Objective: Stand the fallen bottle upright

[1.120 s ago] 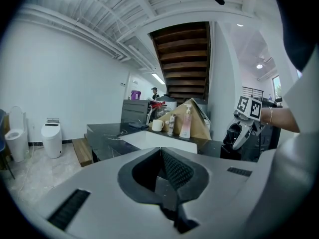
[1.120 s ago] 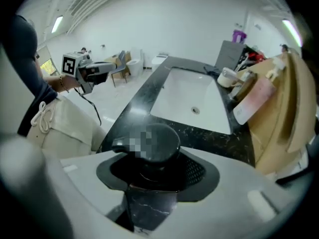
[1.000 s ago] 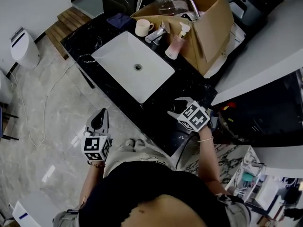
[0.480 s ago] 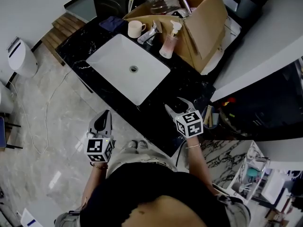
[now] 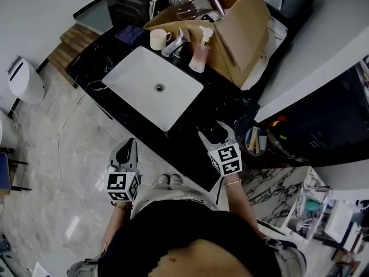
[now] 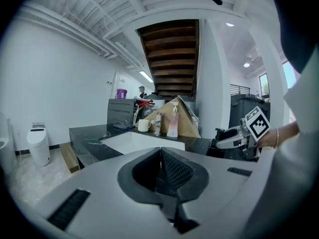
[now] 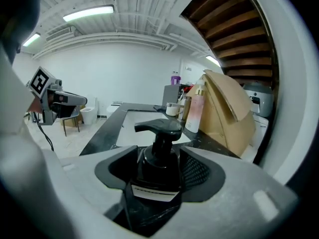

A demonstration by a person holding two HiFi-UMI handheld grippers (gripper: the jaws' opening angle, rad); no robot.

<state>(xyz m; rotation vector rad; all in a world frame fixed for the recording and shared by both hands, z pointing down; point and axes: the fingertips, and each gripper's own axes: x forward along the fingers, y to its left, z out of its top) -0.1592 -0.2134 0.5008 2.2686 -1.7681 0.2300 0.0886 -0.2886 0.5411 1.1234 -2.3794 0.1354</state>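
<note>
As my right fingers (image 7: 197,171) gripped the black pump bottle (image 7: 157,166) upright at the sink's (image 5: 138,79) 4 o'clock, I judged its base was being seated on the table (image 5: 225,105) | left fingers (image 6: 174,171) together, empty.

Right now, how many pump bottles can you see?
2. A black pump bottle sits in the right gripper, whose jaws have just been opening; a pink pump bottle stands against the cardboard box beyond the sink. More may be hidden inside the box.
</note>
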